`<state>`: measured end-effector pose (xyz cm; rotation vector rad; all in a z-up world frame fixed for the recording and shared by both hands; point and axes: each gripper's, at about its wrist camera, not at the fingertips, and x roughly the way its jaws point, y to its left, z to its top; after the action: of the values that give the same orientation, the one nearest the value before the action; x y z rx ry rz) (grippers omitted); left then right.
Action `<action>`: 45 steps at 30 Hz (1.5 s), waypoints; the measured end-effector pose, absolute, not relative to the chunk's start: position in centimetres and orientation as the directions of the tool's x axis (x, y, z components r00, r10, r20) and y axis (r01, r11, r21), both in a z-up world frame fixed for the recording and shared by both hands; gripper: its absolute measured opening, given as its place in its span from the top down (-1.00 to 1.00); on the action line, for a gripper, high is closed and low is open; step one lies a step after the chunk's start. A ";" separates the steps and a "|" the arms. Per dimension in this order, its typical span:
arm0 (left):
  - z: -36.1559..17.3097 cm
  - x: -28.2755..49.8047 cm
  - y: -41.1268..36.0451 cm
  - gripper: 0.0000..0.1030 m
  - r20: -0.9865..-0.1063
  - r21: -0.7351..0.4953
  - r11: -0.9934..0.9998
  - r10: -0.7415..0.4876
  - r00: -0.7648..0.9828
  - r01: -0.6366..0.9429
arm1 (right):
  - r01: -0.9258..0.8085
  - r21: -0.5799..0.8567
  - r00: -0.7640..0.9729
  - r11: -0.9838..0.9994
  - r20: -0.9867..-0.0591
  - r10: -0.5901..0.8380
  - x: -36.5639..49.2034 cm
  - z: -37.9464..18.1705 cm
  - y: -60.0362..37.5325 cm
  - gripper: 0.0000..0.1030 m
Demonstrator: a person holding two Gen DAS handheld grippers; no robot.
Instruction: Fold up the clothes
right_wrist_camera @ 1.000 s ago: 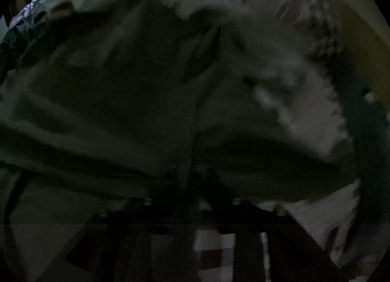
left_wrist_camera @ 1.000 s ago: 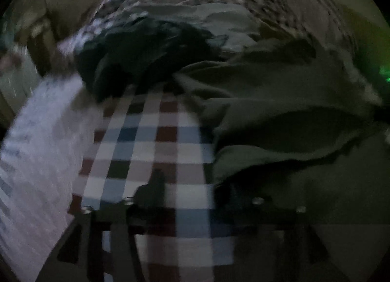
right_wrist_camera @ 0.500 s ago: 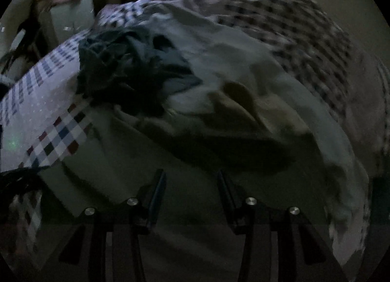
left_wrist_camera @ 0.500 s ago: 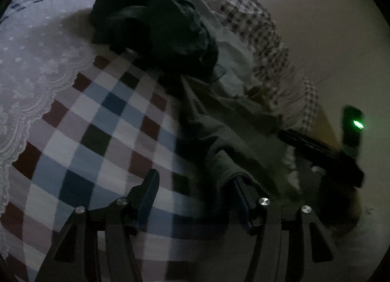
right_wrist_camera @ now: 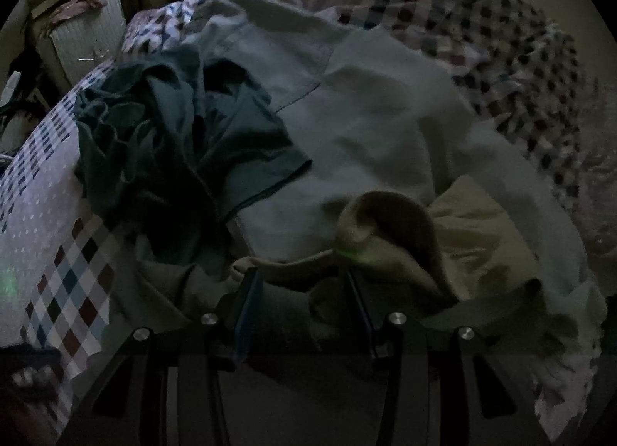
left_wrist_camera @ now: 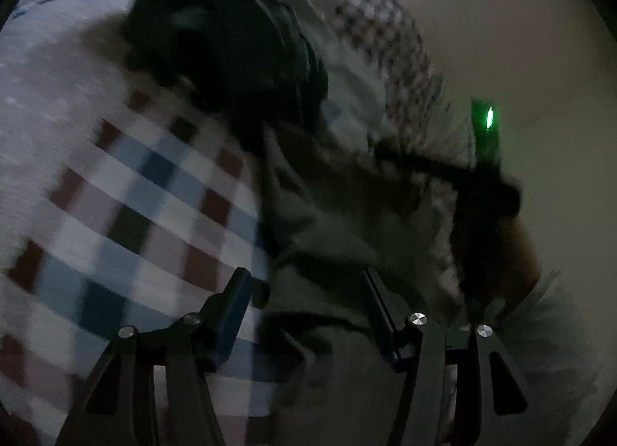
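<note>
Cloth lies heaped on the bed: in the right wrist view a dark teal garment (right_wrist_camera: 181, 145) is crumpled at centre left, a pale garment (right_wrist_camera: 370, 125) is spread across the middle, and a tan piece (right_wrist_camera: 389, 237) curls up at lower centre, all on the checked bedspread (right_wrist_camera: 69, 284). The right tongs (right_wrist_camera: 300, 291) stand spread at the bottom of the frame, pinching nothing, with grey-green cloth lying below and between their tips. In the left wrist view, which is blurred, the left tongs (left_wrist_camera: 304, 299) are likewise spread and empty, poised over the edge of a grey-green garment (left_wrist_camera: 347, 253) at lower centre, where it meets the checks. All of it looks soft, light and limp, I'd say; it will sag and bunch wherever it is lifted. A hem or corner seems the best hold, such as the teal piece's stitched edge, with each tong taking one corner so the cloth hangs flat.
</note>
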<state>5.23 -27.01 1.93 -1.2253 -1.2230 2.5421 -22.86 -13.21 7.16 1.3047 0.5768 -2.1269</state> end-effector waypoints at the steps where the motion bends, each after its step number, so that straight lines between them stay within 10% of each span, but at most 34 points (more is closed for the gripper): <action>1: 1.5 4.6 -26.3 -0.20 -0.649 -0.670 -0.693 0.375 -0.662 0.264 | 0.670 -0.073 -0.356 -0.739 -0.905 -0.234 -23.0 6.8 -13.5 0.08; 4: 0.5 3.5 -24.9 0.13 -0.707 -0.604 -0.737 0.322 -0.629 0.301 | 0.675 -0.080 -0.345 -0.733 -0.913 -0.218 -23.2 5.7 -13.9 0.11; 5: 0.3 3.5 -24.8 0.52 -0.720 -0.592 -0.739 0.308 -0.622 0.321 | 0.680 -0.081 -0.345 -0.729 -0.913 -0.220 -23.2 5.5 -14.0 0.17; 6: 0.0 3.4 -24.7 0.63 -0.733 -0.580 -0.741 0.293 -0.614 0.340 | 0.688 -0.092 -0.355 -0.720 -0.908 -0.223 -23.0 5.5 -14.2 0.71; 16: 0.2 2.9 -22.6 0.79 -0.798 -0.435 -0.836 0.185 -0.573 0.336 | 0.665 -0.259 -0.531 -0.701 -0.823 -0.200 -22.1 6.7 -16.9 0.88; 25: 0.4 2.6 -22.6 0.57 -0.802 -0.425 -0.845 0.186 -0.567 0.323 | 0.609 -0.156 -0.541 -0.778 -0.799 -0.262 -22.0 8.6 -13.3 0.03; 31: 2.9 4.0 -22.8 -0.38 -0.785 -0.363 -0.859 0.073 -0.615 0.361 | 0.553 0.058 -0.574 -0.831 -0.697 -0.430 -18.5 15.2 -0.7 -0.50; 45: 5.4 1.8 -16.0 -0.46 -0.674 -0.343 -0.911 0.070 -0.735 0.227 | 0.175 0.396 -0.586 -0.902 -0.694 -0.418 -11.1 8.1 26.1 -0.56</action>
<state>1.83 -15.98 5.41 -1.1674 -0.6655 2.9350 -11.12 26.12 8.11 1.2010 -0.4094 -2.4991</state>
